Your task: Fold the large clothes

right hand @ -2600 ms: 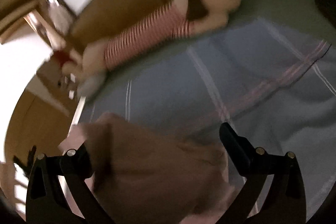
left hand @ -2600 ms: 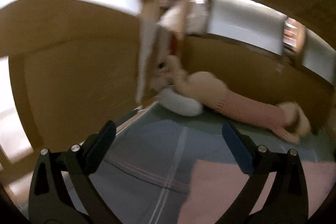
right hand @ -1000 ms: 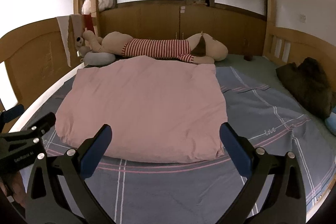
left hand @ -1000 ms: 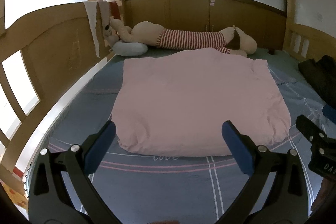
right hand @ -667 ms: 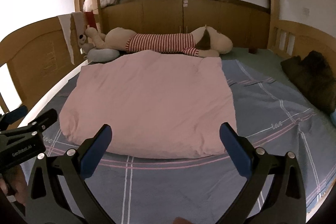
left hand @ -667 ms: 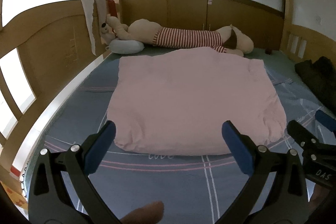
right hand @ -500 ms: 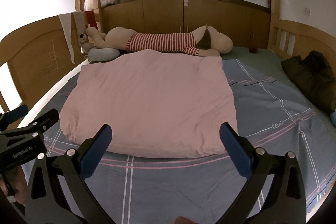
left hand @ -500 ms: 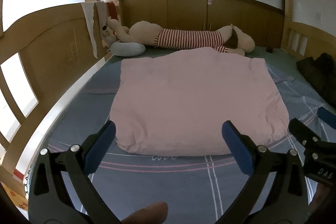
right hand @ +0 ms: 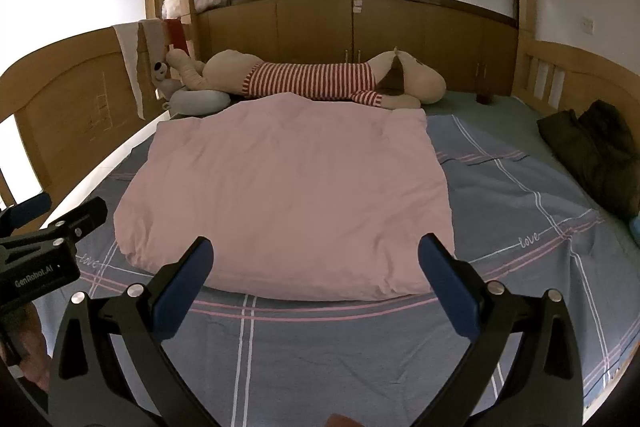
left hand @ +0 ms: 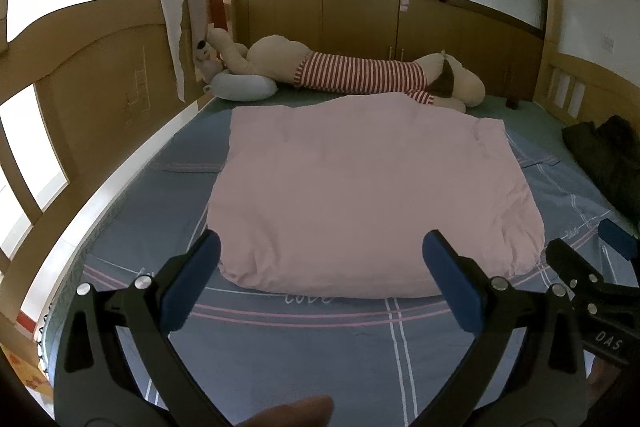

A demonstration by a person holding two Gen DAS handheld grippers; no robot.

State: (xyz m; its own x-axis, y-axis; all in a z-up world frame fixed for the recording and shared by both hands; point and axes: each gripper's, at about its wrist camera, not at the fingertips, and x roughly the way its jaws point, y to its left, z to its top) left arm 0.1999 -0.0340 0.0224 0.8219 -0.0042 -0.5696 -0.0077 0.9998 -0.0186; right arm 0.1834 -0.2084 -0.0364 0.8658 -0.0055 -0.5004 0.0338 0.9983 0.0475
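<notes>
A pink quilt (left hand: 372,195) is laid flat in a folded rectangle on the blue plaid sheet (left hand: 320,351) of the bed, its far edge just beside a striped plush dog (left hand: 352,75). The left gripper (left hand: 320,279) and right gripper (right hand: 316,275) are held above the near edge of the quilt, fingers (left hand: 192,279) spread wide and empty. A dark garment (right hand: 592,151) is seen on the right.

Both wrist views at the foot of the bed (left hand: 280,359), facing its far end, set back from the pink quilt (left hand: 360,195) (right hand: 288,195). Left view slightly leftward, right view slightly rightward. Shared: quilt, plush dog (left hand: 360,75) (right hand: 312,79), each other's hand-held gripper at frame edge.
</notes>
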